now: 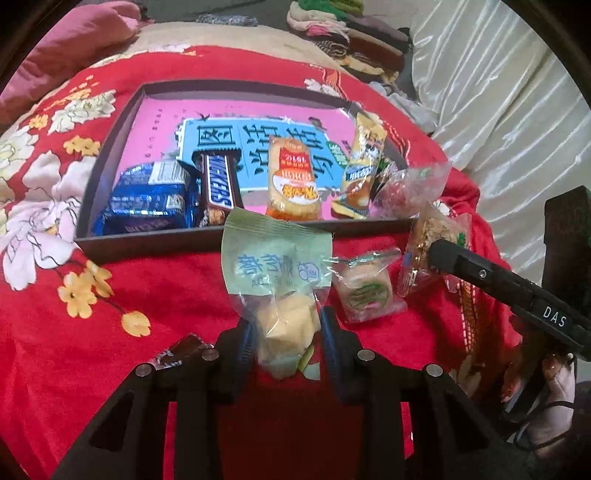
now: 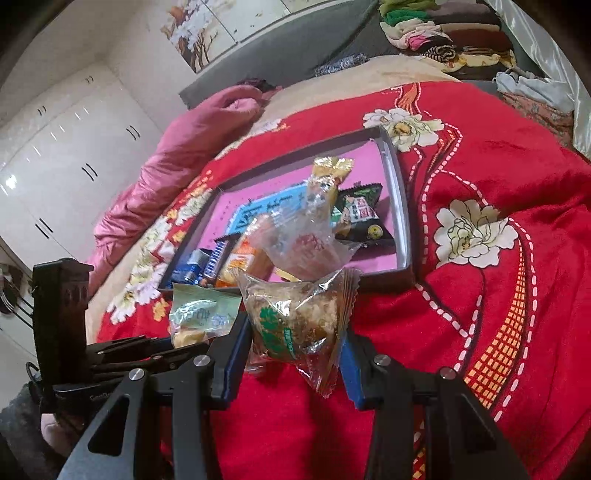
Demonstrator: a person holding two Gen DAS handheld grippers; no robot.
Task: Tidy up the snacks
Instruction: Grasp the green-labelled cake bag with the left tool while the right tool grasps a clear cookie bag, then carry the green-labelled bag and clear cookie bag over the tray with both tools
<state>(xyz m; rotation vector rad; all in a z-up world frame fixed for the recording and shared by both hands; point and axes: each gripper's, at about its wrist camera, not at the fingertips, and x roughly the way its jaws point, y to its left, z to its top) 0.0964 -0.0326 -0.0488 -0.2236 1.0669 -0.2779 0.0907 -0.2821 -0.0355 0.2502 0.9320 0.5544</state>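
Two grippers each clamp one snack above the red quilt (image 1: 166,280). The left gripper (image 1: 284,343) grasps a pale green packet (image 1: 275,269), its lower end hidden between the pads. The right gripper (image 2: 295,343) grasps a clear brown-filled packet (image 2: 295,314). The tray (image 1: 207,242) lies at twelve o'clock, its contents partly screened; a brown wrapper (image 1: 181,350) at eight o'clock is cut off.

Red flowered blanket (image 1: 177,280), pink quilt (image 2: 177,147), white wardrobe (image 2: 62,147), folded clothes pile (image 2: 443,33), white curtain (image 1: 498,92).

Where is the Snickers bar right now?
In the left wrist view, the Snickers bar lies inside the tray, toward its left, between the blue packet and the orange-labelled snack.
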